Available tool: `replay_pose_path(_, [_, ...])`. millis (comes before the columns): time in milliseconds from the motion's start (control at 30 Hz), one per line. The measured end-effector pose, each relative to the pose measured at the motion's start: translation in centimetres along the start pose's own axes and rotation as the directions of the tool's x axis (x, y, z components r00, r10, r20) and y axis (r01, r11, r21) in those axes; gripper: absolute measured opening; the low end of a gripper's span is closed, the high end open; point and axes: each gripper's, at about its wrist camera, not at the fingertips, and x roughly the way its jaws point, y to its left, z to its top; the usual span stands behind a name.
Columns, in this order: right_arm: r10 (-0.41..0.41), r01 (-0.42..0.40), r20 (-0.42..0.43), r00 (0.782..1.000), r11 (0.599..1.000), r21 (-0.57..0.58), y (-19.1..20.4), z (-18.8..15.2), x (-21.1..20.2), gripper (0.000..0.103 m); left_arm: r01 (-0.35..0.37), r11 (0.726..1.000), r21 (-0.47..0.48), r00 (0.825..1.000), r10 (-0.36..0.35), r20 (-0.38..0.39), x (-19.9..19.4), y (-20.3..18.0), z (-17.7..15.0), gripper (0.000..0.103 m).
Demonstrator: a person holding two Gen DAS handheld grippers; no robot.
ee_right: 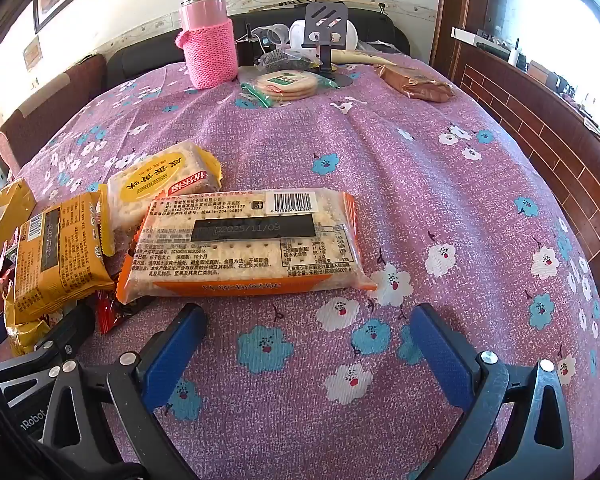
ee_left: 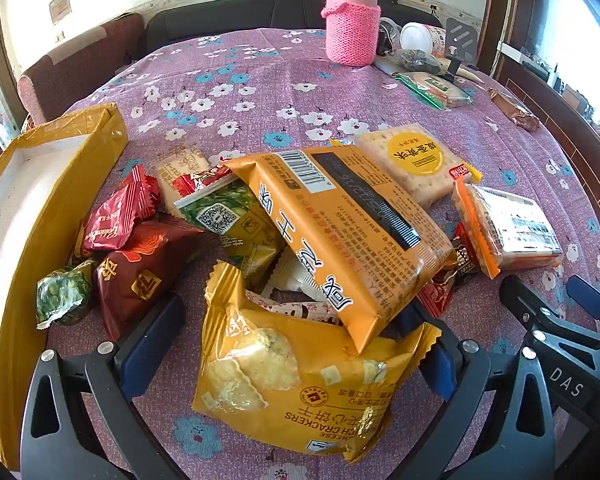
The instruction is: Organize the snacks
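Observation:
A heap of snack packets lies on the purple flowered tablecloth [ee_left: 260, 80]. My left gripper [ee_left: 296, 336] is open, its fingers either side of a yellow cheese cracker bag [ee_left: 300, 384]. An orange cracker pack [ee_left: 340, 232] leans on that bag. Red packets [ee_left: 116, 216] and a green packet [ee_left: 62, 296] lie left of it, beside a gold box [ee_left: 40, 184] that is open and empty. My right gripper [ee_right: 304, 344] is open and empty, just in front of a clear orange-edged cracker pack [ee_right: 244, 240]. The right gripper also shows in the left wrist view [ee_left: 552, 300].
A pink flask in a knitted sleeve [ee_right: 208, 36] stands at the back. Near it are round biscuits in a green pack [ee_right: 288, 84], a brown packet [ee_right: 416, 82], a phone stand [ee_right: 326, 28] and cups. A yellow-labelled cracker pack [ee_right: 160, 188] lies behind the clear one.

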Motion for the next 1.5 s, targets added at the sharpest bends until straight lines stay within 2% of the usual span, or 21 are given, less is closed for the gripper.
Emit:
replay_pose_path(467, [0.0, 0.0, 0.0, 1.0, 1.0, 0.0, 0.0, 0.0, 0.0, 0.103, 0.0, 1.0, -0.001, 1.0, 0.0, 0.0, 0.0, 0.0, 0.0, 0.103])
replay_pose_path(600, [-0.001, 0.001, 0.0, 1.0, 1.0, 0.0, 0.0, 0.0, -0.1, 0.103, 0.014, 1.0, 0.026, 1.0, -0.013, -0.027, -0.4, -0.2, -0.4, 0.103])
replay_pose_path(833, [0.005, -0.005, -0.005, 1.0, 1.0, -0.001, 0.0, 0.0, 0.0, 0.103, 0.08, 0.991, 0.104, 0.995, -0.073, -0.065, -1.6, -0.5, -1.8, 0.103])
replay_pose_path(933, [0.029, -0.03, -0.064, 0.998, 0.999, -0.021, -0.2, -0.2, -0.3, 0.103, 0.112, 0.983, 0.148, 0.991, -0.099, -0.094, -2.5, -0.7, -2.8, 0.103])
replay_pose_path(1167, [0.044, -0.052, -0.107, 0.993, 0.996, -0.068, 0.0, -1.6, -1.2, 0.103, 0.163, 0.965, 0.206, 0.979, -0.132, -0.158, -4.6, 0.6, -5.2, 0.103])
replay_pose_path(1200, [0.045, -0.053, -0.109, 0.993, 0.996, -0.07, 0.0, -1.8, -1.3, 0.103, 0.185, 0.964, 0.193, 0.975, -0.155, -0.157, -5.0, 0.9, -5.3, 0.097])
replay_pose_path(1233, [0.044, -0.052, -0.114, 0.993, 0.996, -0.069, -0.1, -1.9, -1.5, 0.103, 0.228, 0.959, 0.17, 0.967, -0.204, -0.151, -5.6, 1.4, -5.3, 0.086])
replay_pose_path(1267, [0.04, -0.048, -0.119, 0.992, 0.997, -0.068, -0.1, -1.9, -1.6, 0.102, 0.306, 0.943, 0.127, 0.947, -0.288, -0.142, -6.3, 2.3, -5.3, 0.082])
replay_pose_path(1300, [0.034, -0.043, -0.126, 0.991, 0.997, -0.066, -0.2, -1.9, -1.8, 0.1, 0.351, 0.931, 0.097, 0.933, -0.338, -0.126, -7.1, 3.1, -5.3, 0.077])
replay_pose_path(1333, [0.036, -0.044, -0.124, 0.992, 0.997, -0.065, -0.2, -1.9, -2.3, 0.093, 0.387, 0.919, 0.078, 0.921, -0.381, -0.085, -8.3, 4.2, -5.2, 0.075])
replay_pose_path(1400, [0.064, -0.069, -0.091, 0.994, 0.996, -0.062, -0.3, -1.7, -3.8, 0.083, 0.385, 0.919, 0.082, 0.922, -0.386, -0.001, -10.5, 5.9, -5.0, 0.075])
replay_pose_path(1433, [0.086, -0.089, -0.039, 0.996, 0.994, -0.066, -0.3, -1.6, -5.4, 0.083, 0.362, 0.928, 0.087, 0.929, -0.367, 0.054, -11.8, 7.0, -5.0, 0.075])
replay_pose_path(1500, [0.115, -0.109, 0.066, 0.991, 0.99, -0.091, 0.2, -1.4, -8.0, 0.085, 0.327, 0.942, 0.069, 0.939, -0.333, 0.091, -12.8, 8.7, -4.9, 0.075])
